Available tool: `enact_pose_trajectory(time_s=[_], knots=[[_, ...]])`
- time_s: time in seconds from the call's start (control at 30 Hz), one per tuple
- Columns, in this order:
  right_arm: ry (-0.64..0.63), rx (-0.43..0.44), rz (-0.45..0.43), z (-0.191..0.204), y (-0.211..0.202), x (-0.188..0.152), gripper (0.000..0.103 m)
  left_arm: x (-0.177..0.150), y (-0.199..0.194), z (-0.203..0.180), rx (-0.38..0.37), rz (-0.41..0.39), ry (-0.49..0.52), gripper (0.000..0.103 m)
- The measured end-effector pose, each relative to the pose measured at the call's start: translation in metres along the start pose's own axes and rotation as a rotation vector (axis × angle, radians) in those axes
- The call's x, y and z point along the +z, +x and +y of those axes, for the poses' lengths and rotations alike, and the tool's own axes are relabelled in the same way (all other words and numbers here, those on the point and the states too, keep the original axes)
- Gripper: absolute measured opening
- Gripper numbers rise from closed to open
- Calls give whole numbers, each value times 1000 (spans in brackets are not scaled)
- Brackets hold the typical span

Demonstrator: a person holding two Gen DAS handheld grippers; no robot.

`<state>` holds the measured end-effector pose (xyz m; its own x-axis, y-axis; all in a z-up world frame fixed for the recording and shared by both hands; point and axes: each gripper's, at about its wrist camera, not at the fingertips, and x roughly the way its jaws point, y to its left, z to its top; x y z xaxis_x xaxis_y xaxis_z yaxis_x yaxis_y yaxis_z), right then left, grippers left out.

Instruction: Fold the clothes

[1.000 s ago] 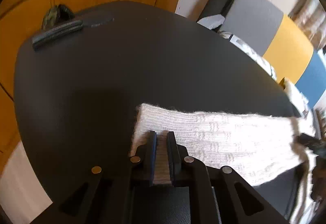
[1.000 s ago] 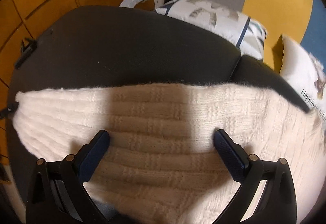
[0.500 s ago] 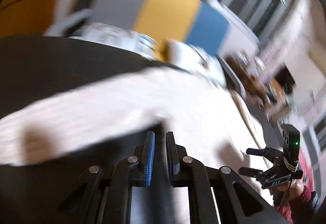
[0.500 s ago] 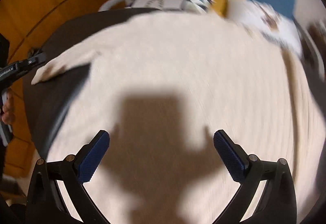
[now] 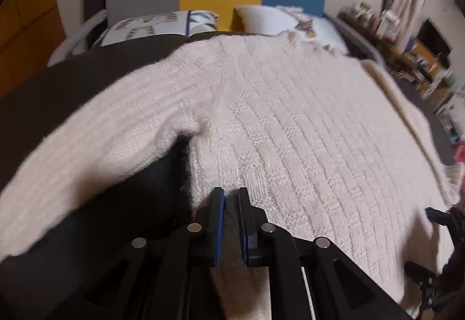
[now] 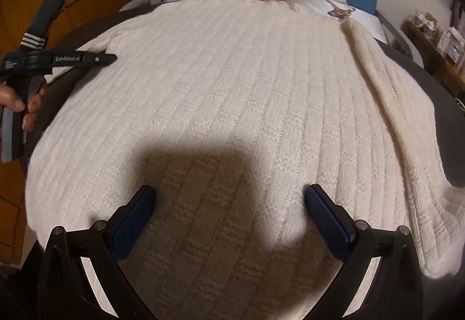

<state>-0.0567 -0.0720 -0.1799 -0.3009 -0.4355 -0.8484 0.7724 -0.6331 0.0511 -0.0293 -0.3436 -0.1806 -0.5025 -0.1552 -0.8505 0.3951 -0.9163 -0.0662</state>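
The left gripper (image 5: pixel 231 221) clenches the sweater (image 5: pixel 290 128) hem at six o'clock, while the right gripper (image 6: pixel 229 215) hovers released, garment running toward twelve.

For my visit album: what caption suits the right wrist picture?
Open right gripper hovering over a cream knitted sweater spread on a dark table.

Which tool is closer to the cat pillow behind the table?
Left. The left tool sits at the sweater's near left edge, on the cat pillow's side. The right tool hovers open over the sweater's middle, further right.
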Motion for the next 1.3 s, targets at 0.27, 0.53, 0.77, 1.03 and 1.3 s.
enact_pose_trajectory(time_s=[0.27, 0.53, 0.77, 1.03, 1.3], knots=[[130, 105, -89, -32, -38, -17, 103, -27, -16, -64, -131, 14, 62, 14], [596, 140, -202, -167, -127, -118, 103, -57, -17, -88, 31, -102, 153, 15], [573, -223, -256, -187, -189, -145, 103, -45, -20, -81, -71, -53, 78, 13], [405, -9, -348, -160, -158, -86, 103, 36, -18, -143, -307, -134, 200, 13], [262, 150, -197, -117, -49, -21, 103, 139, 71, -223, -374, -119, 334, 13]])
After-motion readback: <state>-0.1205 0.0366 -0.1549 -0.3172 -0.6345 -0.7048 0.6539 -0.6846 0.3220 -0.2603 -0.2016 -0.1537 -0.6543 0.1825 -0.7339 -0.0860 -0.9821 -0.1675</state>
